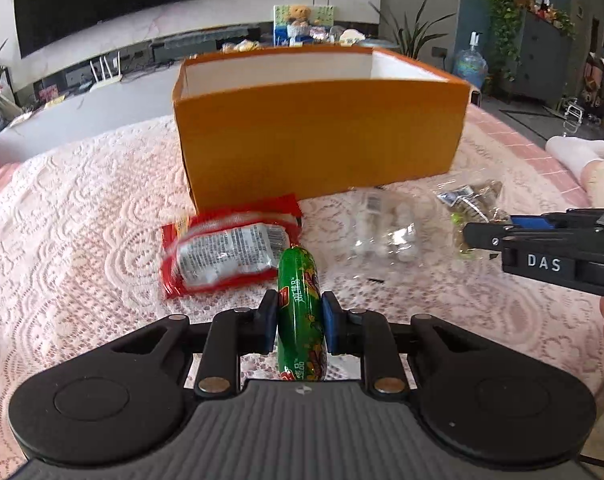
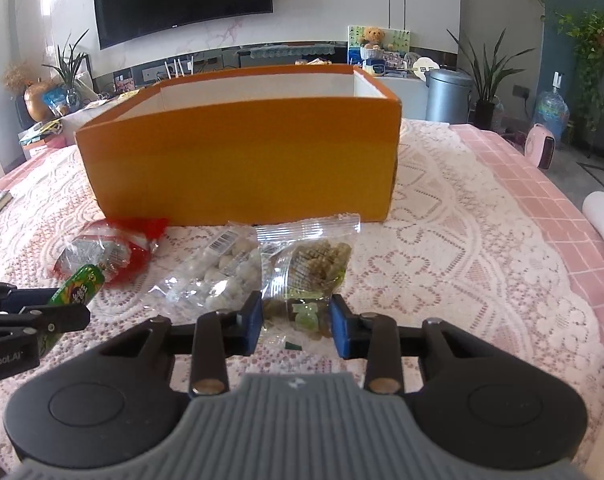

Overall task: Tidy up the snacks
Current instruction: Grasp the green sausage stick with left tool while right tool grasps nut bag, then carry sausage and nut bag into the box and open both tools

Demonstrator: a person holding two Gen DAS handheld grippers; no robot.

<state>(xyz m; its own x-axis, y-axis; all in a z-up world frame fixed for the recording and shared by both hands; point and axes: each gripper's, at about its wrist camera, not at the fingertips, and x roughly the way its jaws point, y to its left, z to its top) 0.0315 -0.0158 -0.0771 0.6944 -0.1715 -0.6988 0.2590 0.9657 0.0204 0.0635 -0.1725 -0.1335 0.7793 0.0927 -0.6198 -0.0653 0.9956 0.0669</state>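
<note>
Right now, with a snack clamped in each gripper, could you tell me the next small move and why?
Probably lift both toward the open orange box behind them. The left gripper is shut on the green sausage, and the right gripper pinches the clear bag of greenish snacks.

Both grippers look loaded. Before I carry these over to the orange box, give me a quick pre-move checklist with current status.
1. Left gripper jaws clamped on the green sausage: ok.
2. Right gripper jaws closed on the clear bag of brownish-green snacks: ok.
3. Orange box open on top: ok.
4. Room inside the box: cannot tell, floor hidden.
5. Red packet and bag of white candies remain on the tablecloth: not ok.
</note>
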